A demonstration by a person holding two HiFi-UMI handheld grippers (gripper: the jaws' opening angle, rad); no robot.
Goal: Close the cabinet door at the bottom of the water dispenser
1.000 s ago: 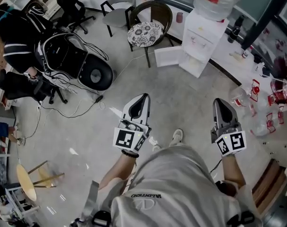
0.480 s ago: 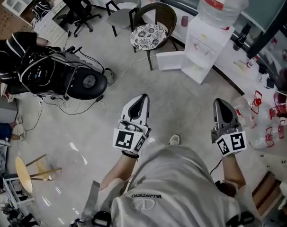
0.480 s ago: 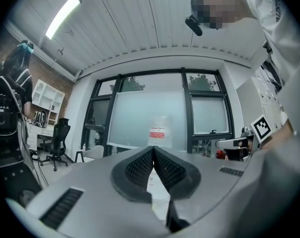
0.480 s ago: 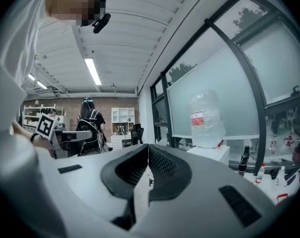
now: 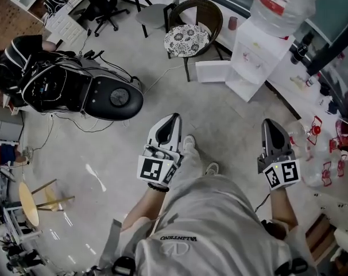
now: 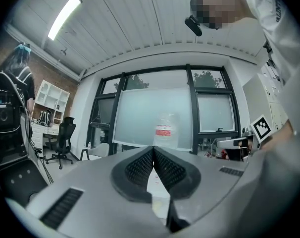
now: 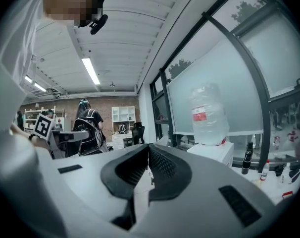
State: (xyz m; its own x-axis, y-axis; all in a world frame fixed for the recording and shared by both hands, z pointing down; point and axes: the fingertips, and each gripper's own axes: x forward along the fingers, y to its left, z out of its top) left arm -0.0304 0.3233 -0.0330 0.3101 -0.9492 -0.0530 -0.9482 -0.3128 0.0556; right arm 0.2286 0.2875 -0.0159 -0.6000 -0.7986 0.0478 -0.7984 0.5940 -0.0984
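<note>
The white water dispenser (image 5: 251, 53) stands ahead to the right with a large clear bottle (image 5: 280, 4) on top. Its bottom cabinet door (image 5: 211, 72) hangs open, swung out to the left over the floor. My left gripper (image 5: 170, 119) and right gripper (image 5: 271, 124) are held level side by side, both shut and empty, well short of the dispenser. The left gripper view has its shut jaws (image 6: 153, 148) below the distant bottle (image 6: 165, 130). In the right gripper view the jaws (image 7: 148, 148) are shut, with the bottle (image 7: 209, 115) to the right.
A wicker chair with a patterned cushion (image 5: 188, 39) stands left of the open door. A black machine with trailing cables (image 5: 82, 91) lies on the floor at left. A counter with red-handled items (image 5: 335, 134) runs along the right. A small wooden stool (image 5: 30, 203) is at lower left.
The person has stepped forward, carrying both grippers toward the dispenser; one foot now shows ahead between them. Both grippers have stayed shut.
</note>
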